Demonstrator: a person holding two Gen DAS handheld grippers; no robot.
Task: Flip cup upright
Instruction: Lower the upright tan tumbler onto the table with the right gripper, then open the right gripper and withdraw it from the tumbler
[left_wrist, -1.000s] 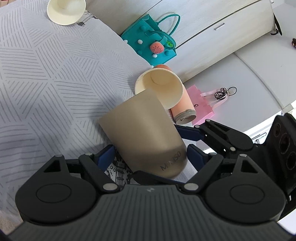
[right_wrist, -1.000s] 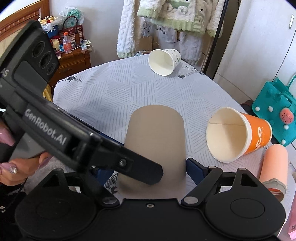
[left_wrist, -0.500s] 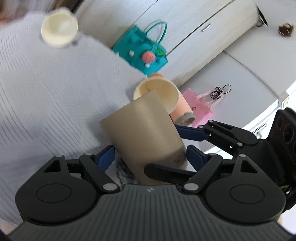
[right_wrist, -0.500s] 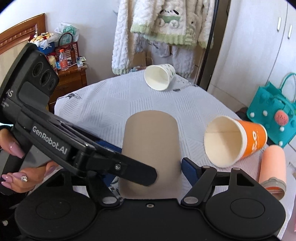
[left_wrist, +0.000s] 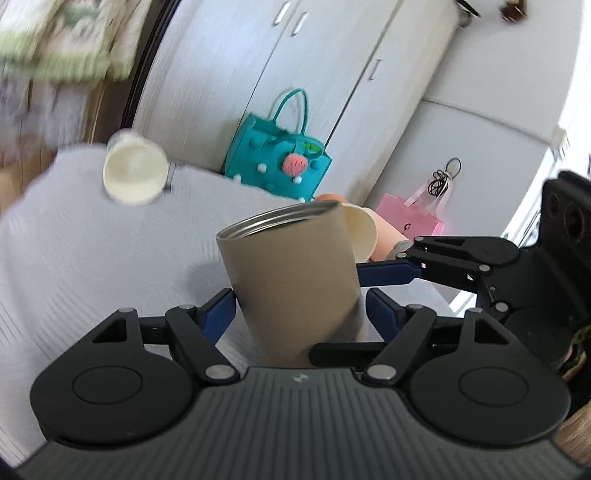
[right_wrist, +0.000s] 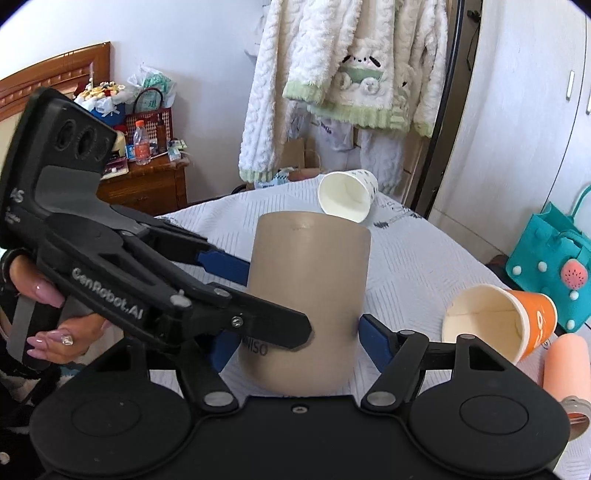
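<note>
A tan metal tumbler (left_wrist: 295, 280) stands nearly upright with its open steel rim up, slightly tilted, on the round white-clothed table (left_wrist: 92, 266). My left gripper (left_wrist: 299, 310) is shut on the tumbler's lower body. My right gripper (right_wrist: 291, 332) also closes on the tumbler (right_wrist: 306, 306) from the other side. The left gripper crosses in front of it in the right wrist view (right_wrist: 243, 291). The right gripper's blue finger (left_wrist: 384, 275) touches the tumbler's side in the left wrist view.
An orange paper cup (right_wrist: 498, 321) lies on its side at the right. A white paper cup (right_wrist: 347, 195) lies at the far table edge. A peach bottle (right_wrist: 565, 373) lies near the right edge. A teal bag (left_wrist: 280, 155) and a pink bag (left_wrist: 410, 218) stand beyond.
The tumbler has swung from lying tipped with its base toward me to nearly upright, mouth up. Both grippers have turned with it and the left view is blurred.
</note>
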